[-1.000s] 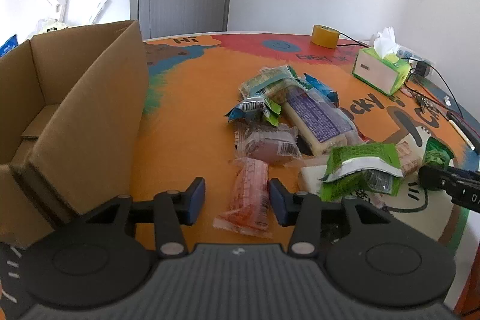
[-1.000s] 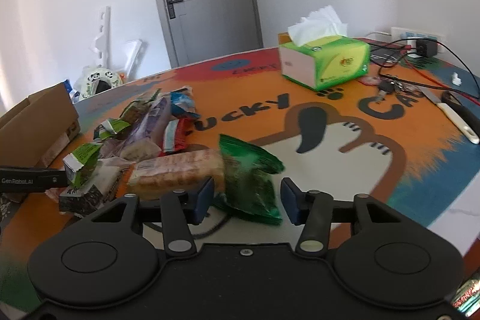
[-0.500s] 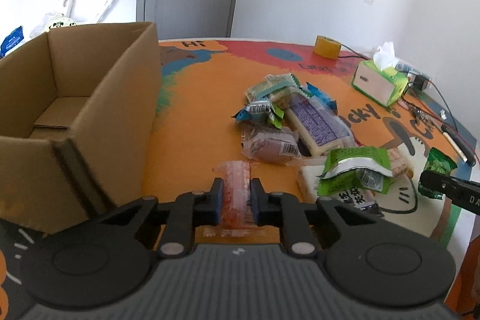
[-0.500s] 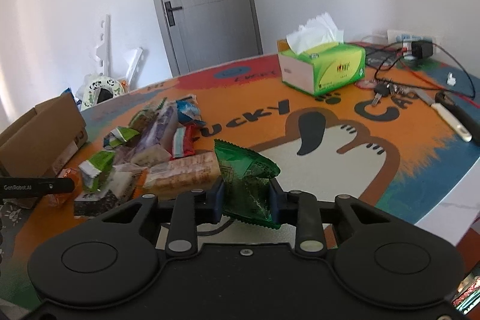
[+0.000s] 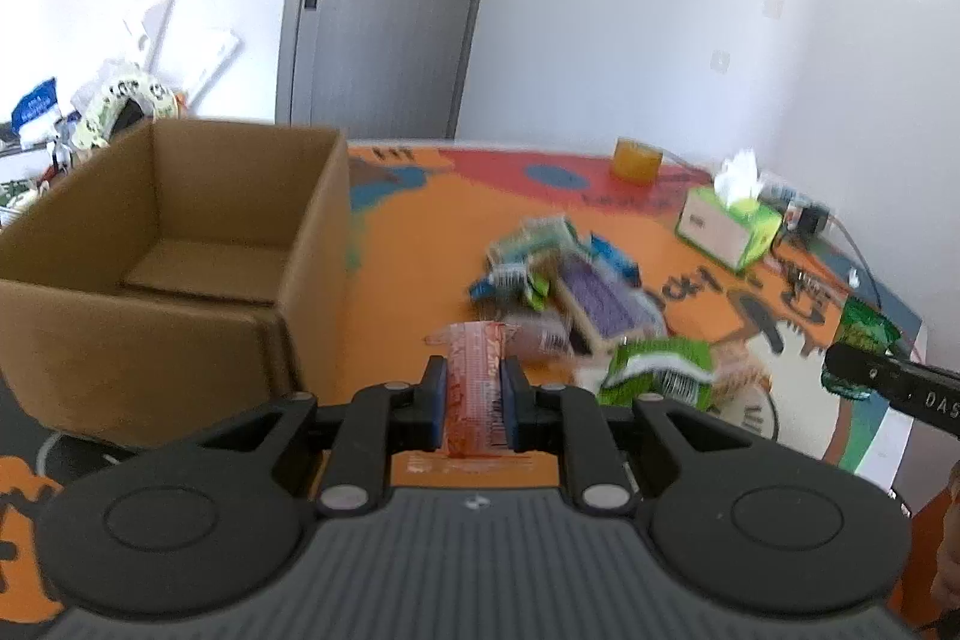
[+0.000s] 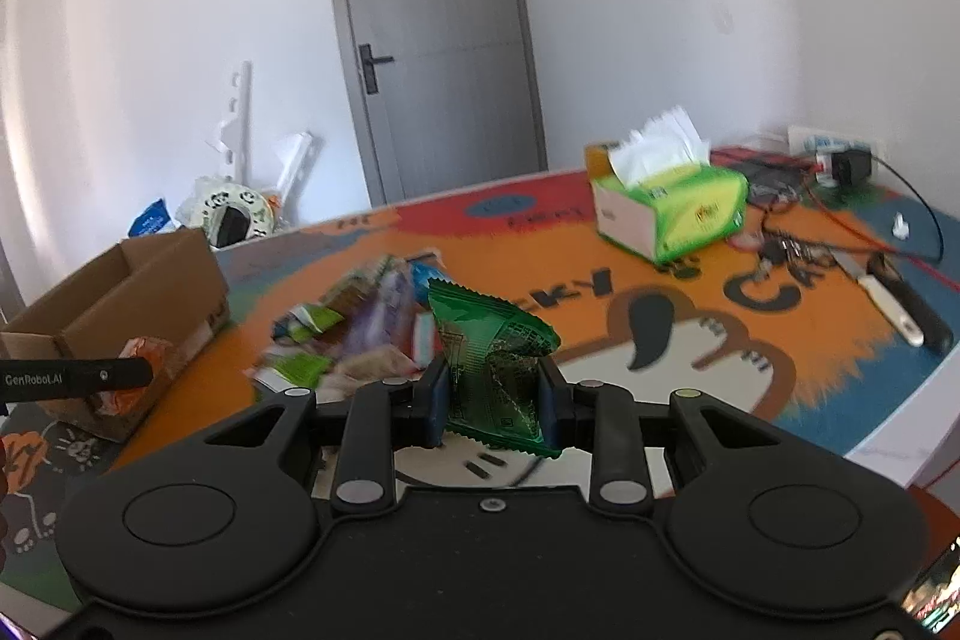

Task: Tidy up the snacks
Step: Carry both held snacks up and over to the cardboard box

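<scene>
We see the left gripper clenched on an orange-red snack packet, long axis pointing ahead, just right of the open cardboard box, nearer it than the right gripper, which grasps a green packet.

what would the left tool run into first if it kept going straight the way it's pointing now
Probably the pile of mixed snack packets on the orange printed table, just past the red-orange packet the left tool holds. The brown cardboard box sits off to one side; depth is unclear.
</scene>
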The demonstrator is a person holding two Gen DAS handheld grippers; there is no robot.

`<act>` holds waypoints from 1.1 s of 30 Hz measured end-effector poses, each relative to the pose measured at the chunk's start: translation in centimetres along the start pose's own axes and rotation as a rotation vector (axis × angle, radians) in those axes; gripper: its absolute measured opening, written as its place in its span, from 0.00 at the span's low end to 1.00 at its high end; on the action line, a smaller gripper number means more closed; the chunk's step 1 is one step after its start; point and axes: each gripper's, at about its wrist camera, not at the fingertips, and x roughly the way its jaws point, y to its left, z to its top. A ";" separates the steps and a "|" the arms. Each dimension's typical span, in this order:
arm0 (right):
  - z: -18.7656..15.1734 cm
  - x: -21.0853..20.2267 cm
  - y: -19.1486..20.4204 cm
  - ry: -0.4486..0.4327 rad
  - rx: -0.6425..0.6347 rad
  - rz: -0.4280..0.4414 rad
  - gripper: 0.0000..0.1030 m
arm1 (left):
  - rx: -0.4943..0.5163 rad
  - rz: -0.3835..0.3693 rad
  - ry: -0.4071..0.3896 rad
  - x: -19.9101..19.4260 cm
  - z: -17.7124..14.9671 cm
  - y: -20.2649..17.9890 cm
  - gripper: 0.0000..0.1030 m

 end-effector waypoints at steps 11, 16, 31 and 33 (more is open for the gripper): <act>2.2 -0.8 4.0 -0.058 -0.056 0.047 0.29 | -0.017 0.011 -0.099 -3.2 1.7 1.5 0.17; 3.2 -0.2 5.7 -0.081 -0.078 0.076 0.29 | -0.026 0.028 -0.134 -4.1 2.2 2.8 0.17; 5.2 2.5 10.1 -0.134 -0.089 0.165 0.29 | -0.064 0.081 -0.204 -4.3 4.3 6.2 0.17; 5.4 2.9 10.6 -0.133 -0.086 0.175 0.29 | -0.069 0.093 -0.208 -4.1 4.3 6.6 0.17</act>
